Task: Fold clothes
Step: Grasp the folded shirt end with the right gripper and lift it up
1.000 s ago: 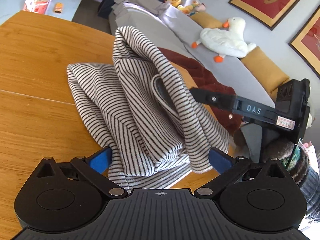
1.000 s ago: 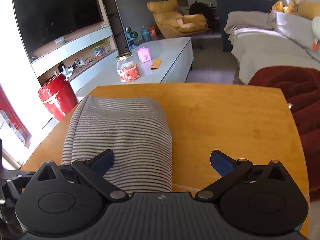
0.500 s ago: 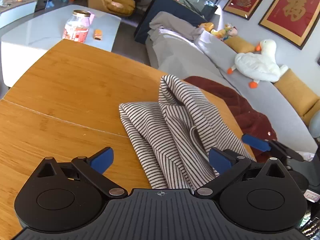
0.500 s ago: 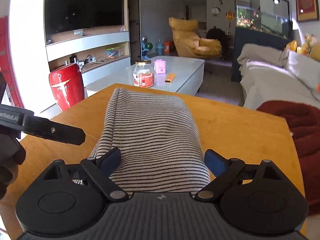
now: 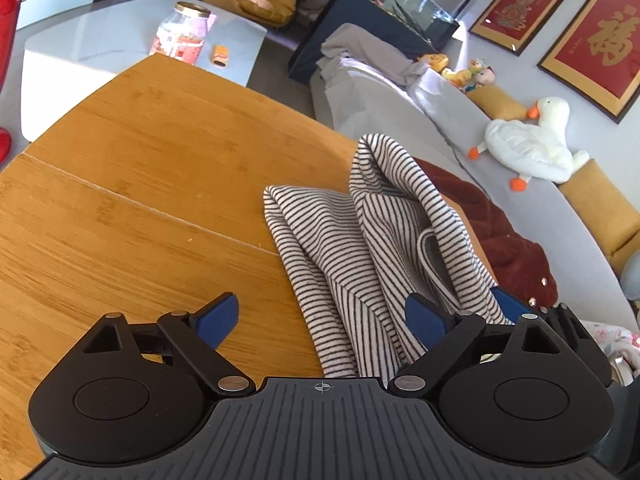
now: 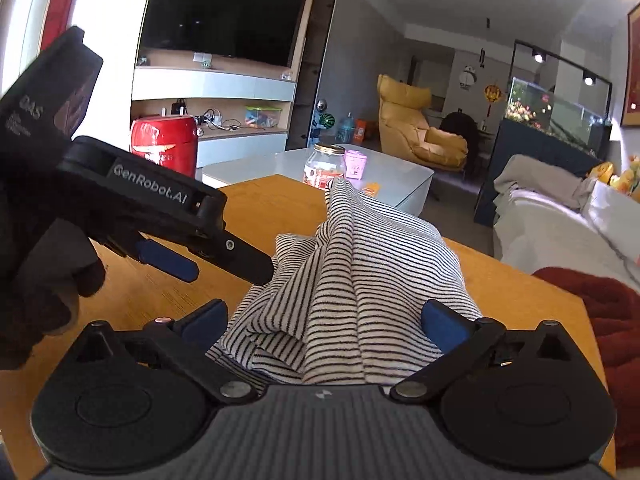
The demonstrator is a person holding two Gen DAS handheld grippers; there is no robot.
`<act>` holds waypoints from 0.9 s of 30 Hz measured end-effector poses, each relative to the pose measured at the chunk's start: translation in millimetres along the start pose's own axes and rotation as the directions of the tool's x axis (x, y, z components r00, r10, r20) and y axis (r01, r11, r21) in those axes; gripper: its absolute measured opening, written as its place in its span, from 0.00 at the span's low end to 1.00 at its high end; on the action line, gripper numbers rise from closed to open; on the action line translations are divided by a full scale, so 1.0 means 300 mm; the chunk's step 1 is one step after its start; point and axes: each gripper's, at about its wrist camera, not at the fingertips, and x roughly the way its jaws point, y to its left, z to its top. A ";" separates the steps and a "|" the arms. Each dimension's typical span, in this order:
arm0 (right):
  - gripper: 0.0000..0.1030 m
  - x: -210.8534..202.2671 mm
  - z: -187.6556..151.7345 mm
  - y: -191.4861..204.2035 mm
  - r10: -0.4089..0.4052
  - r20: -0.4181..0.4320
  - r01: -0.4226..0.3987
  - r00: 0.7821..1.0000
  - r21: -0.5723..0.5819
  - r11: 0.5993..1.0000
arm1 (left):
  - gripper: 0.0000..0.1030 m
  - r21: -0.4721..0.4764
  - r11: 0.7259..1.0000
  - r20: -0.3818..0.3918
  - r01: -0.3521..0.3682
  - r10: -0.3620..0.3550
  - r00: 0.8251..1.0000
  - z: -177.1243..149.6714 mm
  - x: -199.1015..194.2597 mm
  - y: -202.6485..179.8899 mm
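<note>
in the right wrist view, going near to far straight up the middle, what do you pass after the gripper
striped garment on the wooden table → glass jar on the white coffee table → yellow armchair at the back of the room

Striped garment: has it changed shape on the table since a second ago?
Yes. The striped garment, a flat fold earlier in the right wrist view, now bunches into a raised peak toward the glass jar, on the wooden table.

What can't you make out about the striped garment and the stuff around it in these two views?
- Striped garment: its near edge, hidden behind the gripper body in both wrist views.
- Garment type: bunched folds hide its shape.
- Dark red fabric: cut off by the right wrist view's edge.
- Jar label: too small to read.
</note>
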 end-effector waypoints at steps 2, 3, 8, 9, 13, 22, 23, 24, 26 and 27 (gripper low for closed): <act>0.98 0.029 -0.009 0.031 -0.072 0.004 0.072 0.997 -0.080 0.994 | 0.88 -0.017 1.000 0.001 0.000 0.000 1.000 0.004 -0.003 0.011; 0.92 0.032 -0.008 0.029 -0.086 0.011 0.086 0.996 -0.082 0.993 | 0.88 -0.022 1.000 0.003 -0.001 0.002 1.000 0.005 -0.006 0.016; 0.82 0.002 0.011 -0.042 -0.120 0.017 0.120 0.993 -0.009 0.993 | 0.84 -0.048 0.998 -0.015 0.034 -0.034 0.999 0.003 0.001 0.029; 0.86 0.013 0.003 -0.033 -0.121 0.006 0.122 0.993 -0.049 0.991 | 0.83 -0.059 0.997 -0.026 0.053 -0.054 0.998 0.001 0.011 0.028; 0.93 0.030 -0.019 0.011 -0.142 0.013 0.142 0.990 -0.162 0.976 | 0.75 -0.067 0.991 -0.073 0.119 -0.124 0.990 -0.017 0.041 0.009; 0.22 -0.017 0.106 -0.156 -0.131 0.035 0.135 0.991 -0.118 0.984 | 0.57 -0.067 0.965 -0.151 0.252 -0.259 0.954 -0.067 0.128 -0.050; 0.21 -0.037 0.140 -0.182 -0.086 0.040 0.089 0.996 -0.072 0.993 | 0.57 -0.067 0.964 -0.150 0.258 -0.265 0.952 -0.070 0.141 -0.057; 0.20 -0.057 0.167 -0.196 -0.022 0.042 0.023 0.999 -0.024 0.999 | 0.57 -0.071 0.961 -0.151 0.266 -0.274 0.950 -0.069 0.152 -0.061; 0.20 -0.077 0.208 -0.218 0.111 0.040 -0.113 0.993 0.045 0.993 | 0.57 -0.082 0.956 -0.152 0.281 -0.291 0.945 -0.067 0.170 -0.065; 0.20 -0.068 0.208 -0.205 0.149 0.023 -0.150 0.989 0.040 0.988 | 0.57 -0.083 0.955 -0.153 0.285 -0.295 0.943 -0.068 0.172 -0.064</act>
